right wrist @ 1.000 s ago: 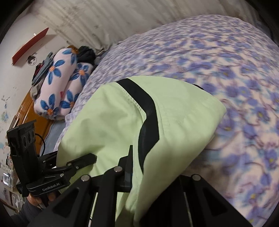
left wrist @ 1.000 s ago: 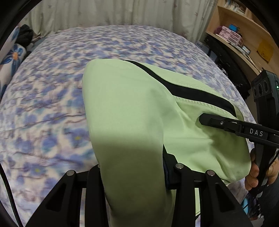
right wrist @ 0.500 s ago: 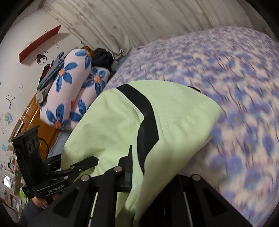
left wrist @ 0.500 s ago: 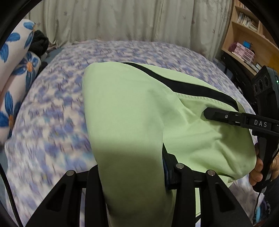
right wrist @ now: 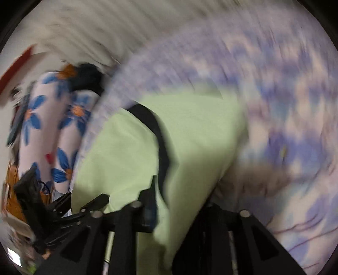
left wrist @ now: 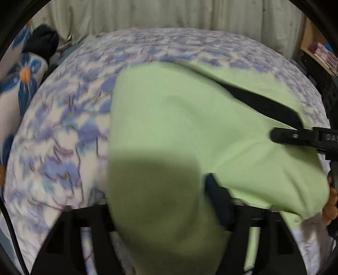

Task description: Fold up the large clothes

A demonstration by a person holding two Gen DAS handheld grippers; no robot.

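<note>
A light green garment [left wrist: 179, 118] with a black stripe [left wrist: 264, 103] lies folded on the floral bed cover [left wrist: 69, 148]. Its near edge drapes between the fingers of my left gripper [left wrist: 160, 190], whose jaws are opening wide; one dark pad [left wrist: 213, 186] shows beside the cloth. My right gripper [left wrist: 283, 135] reaches in from the right onto the garment's corner. In the blurred right wrist view the garment [right wrist: 126, 152] runs between the fingers of the right gripper [right wrist: 179, 196], whose jaws are also opening. The left gripper [right wrist: 99, 201] is at the lower left.
Blue-flowered pillows [right wrist: 42, 127] and a black item [left wrist: 42, 40] lie at the head of the bed. A pale curtain [left wrist: 169, 14] hangs behind it. A wooden shelf [left wrist: 321, 52] stands at the right. A person's hand [left wrist: 331, 203] holds the right gripper's handle.
Both grippers swept the garment across the bed towards the pillows and lowered it. The fingers of both now stand wider apart, and the cloth lies looser between them.
</note>
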